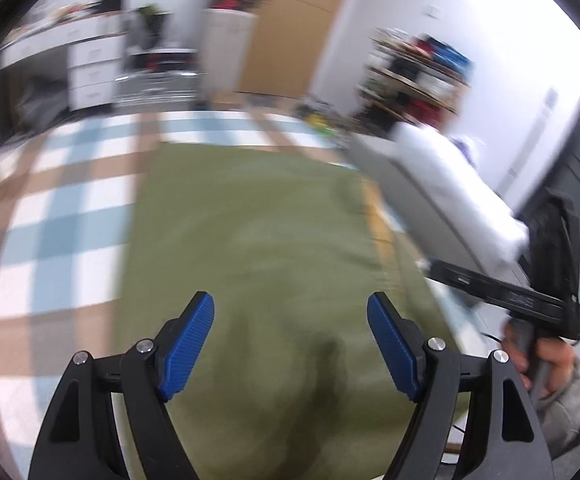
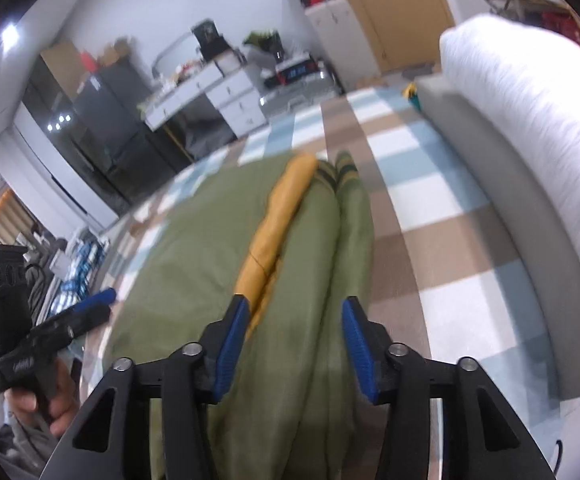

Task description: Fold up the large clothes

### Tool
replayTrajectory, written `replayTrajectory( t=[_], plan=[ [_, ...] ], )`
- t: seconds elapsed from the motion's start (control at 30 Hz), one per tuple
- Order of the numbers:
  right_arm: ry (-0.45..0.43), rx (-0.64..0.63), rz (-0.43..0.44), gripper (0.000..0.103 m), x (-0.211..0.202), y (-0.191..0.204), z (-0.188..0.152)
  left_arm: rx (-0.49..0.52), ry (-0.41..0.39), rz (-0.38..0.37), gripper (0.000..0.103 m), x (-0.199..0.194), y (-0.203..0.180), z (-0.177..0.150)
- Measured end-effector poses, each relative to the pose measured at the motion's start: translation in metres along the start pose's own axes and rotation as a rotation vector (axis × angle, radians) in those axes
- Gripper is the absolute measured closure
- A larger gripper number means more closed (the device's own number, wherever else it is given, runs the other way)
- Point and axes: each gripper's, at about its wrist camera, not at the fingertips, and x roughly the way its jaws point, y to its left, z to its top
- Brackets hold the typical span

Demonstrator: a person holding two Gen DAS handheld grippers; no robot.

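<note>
An olive green garment (image 1: 250,248) lies spread on the checked bed cover (image 1: 70,208). In the right wrist view the garment (image 2: 210,248) shows a yellow lining strip (image 2: 278,224) and two sleeves with dark-striped cuffs (image 2: 337,172) laid along its right side. My left gripper (image 1: 290,340) is open and empty above the garment's near part. My right gripper (image 2: 293,340) is open and empty above the sleeves. The right gripper also shows in the left wrist view (image 1: 501,292), and the left gripper shows in the right wrist view (image 2: 70,320).
A white pillow (image 2: 537,112) lies on a grey padded bed frame (image 2: 501,184) on the right. White drawers (image 2: 234,100), a dark cabinet (image 2: 102,120), a wooden door (image 2: 393,8) and cluttered shelves (image 1: 417,68) stand beyond the bed.
</note>
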Motion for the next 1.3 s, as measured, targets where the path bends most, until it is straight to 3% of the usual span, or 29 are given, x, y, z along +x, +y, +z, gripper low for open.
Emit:
replayTrajectory(
  t=[0.1, 0.13, 0.2, 0.3, 0.37, 0.4, 0.53, 0.67, 0.73, 0.8, 0.83, 0.9, 1.03, 1.3],
  plan=[
    [0.007, 0.006, 0.032, 0.06, 0.001, -0.002, -0.006, 0.069, 0.075, -0.019, 0.028, 0.034, -0.028, 0.011],
    [0.017, 0.008, 0.051, 0.066, 0.002, -0.004, -0.008, 0.088, 0.105, -0.013, 0.028, 0.046, -0.033, 0.014],
    [0.052, 0.015, 0.082, 0.068, 0.009, -0.006, -0.016, 0.117, 0.151, 0.026, 0.028, 0.067, -0.041, 0.018],
    [0.088, 0.039, 0.102, 0.079, 0.022, -0.01, -0.026, 0.167, 0.203, 0.058, 0.027, 0.093, -0.052, 0.022],
    [0.072, 0.037, 0.124, 0.095, 0.025, -0.012, -0.029, 0.181, 0.228, 0.072, 0.026, 0.104, -0.051, 0.025],
    [0.064, 0.036, 0.134, 0.098, 0.024, -0.012, -0.028, 0.175, 0.241, 0.079, 0.026, 0.109, -0.048, 0.028],
    [-0.028, -0.059, 0.18, 0.1, 0.003, 0.0, -0.028, 0.166, 0.253, 0.085, 0.026, 0.112, -0.043, 0.033],
    [0.013, -0.022, 0.171, 0.1, 0.013, -0.012, -0.036, 0.136, 0.265, 0.089, 0.027, 0.12, -0.038, 0.036],
    [0.023, -0.005, 0.17, 0.1, 0.015, -0.016, -0.04, 0.167, 0.251, 0.157, 0.041, 0.123, -0.045, 0.037],
    [0.028, -0.011, 0.169, 0.097, 0.015, -0.015, -0.042, 0.194, 0.237, 0.172, 0.056, 0.125, -0.048, 0.037],
    [0.029, -0.018, 0.165, 0.097, 0.015, -0.014, -0.041, 0.198, 0.232, 0.165, 0.061, 0.122, -0.051, 0.035],
    [0.041, -0.016, 0.162, 0.095, 0.019, -0.015, -0.041, 0.192, 0.223, 0.112, 0.092, 0.118, -0.053, 0.035],
    [0.054, -0.003, 0.176, 0.094, 0.022, -0.018, -0.044, 0.154, 0.174, 0.042, 0.1, 0.104, -0.05, 0.039],
    [0.074, 0.008, 0.188, 0.095, 0.025, -0.022, -0.047, -0.113, 0.147, -0.257, 0.101, 0.098, -0.014, 0.061]
  ],
)
